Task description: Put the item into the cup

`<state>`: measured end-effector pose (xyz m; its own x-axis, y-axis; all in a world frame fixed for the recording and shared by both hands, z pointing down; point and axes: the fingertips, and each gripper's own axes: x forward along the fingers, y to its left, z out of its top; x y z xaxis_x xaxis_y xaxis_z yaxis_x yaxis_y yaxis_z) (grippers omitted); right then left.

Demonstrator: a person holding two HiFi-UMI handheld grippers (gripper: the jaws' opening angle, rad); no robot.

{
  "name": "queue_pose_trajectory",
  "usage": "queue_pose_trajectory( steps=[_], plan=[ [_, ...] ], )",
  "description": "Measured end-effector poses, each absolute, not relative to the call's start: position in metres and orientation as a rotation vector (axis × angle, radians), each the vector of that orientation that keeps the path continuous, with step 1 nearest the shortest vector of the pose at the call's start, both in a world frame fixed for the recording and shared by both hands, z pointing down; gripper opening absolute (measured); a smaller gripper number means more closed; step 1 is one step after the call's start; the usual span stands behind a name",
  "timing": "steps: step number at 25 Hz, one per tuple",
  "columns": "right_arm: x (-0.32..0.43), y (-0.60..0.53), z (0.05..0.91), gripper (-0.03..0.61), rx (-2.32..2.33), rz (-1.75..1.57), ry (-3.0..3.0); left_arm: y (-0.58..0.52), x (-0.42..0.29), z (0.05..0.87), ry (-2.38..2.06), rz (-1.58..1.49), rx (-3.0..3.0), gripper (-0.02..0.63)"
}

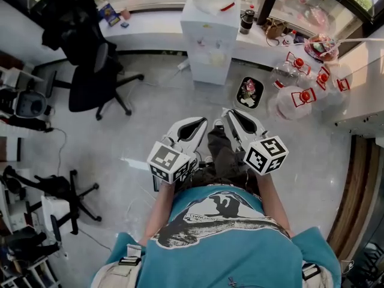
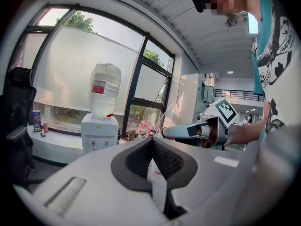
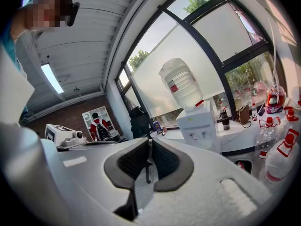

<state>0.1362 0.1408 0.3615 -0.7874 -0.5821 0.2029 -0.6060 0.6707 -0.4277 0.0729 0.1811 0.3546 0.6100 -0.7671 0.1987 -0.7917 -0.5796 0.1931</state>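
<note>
Both grippers are held side by side at waist height over the grey floor, pointing toward a water dispenser (image 1: 210, 38). My left gripper (image 1: 195, 123) has its dark pads closed together with nothing between them, as the left gripper view (image 2: 151, 144) confirms. My right gripper (image 1: 230, 113) is likewise shut and empty (image 3: 149, 147). Each gripper appears in the other's view: the right gripper (image 2: 165, 132) and the left gripper's cube (image 3: 63, 135). I cannot pick out the task's item or cup in any view.
A black office chair (image 1: 93, 71) stands to the left. Large water jugs with red caps (image 1: 294, 101) and a small black bin (image 1: 249, 92) sit on the floor right of the dispenser. A dark flask (image 1: 246, 20) stands on the window ledge. More chairs are at lower left (image 1: 57, 191).
</note>
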Motion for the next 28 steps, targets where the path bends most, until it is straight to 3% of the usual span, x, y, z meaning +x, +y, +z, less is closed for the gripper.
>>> queue_pose_trajectory(
  steps=[28],
  plan=[
    [0.118,-0.126,0.398,0.025,0.915,0.901,-2.784,-0.075,0.059,0.356,-1.327,0.237,2.524,0.012]
  ],
)
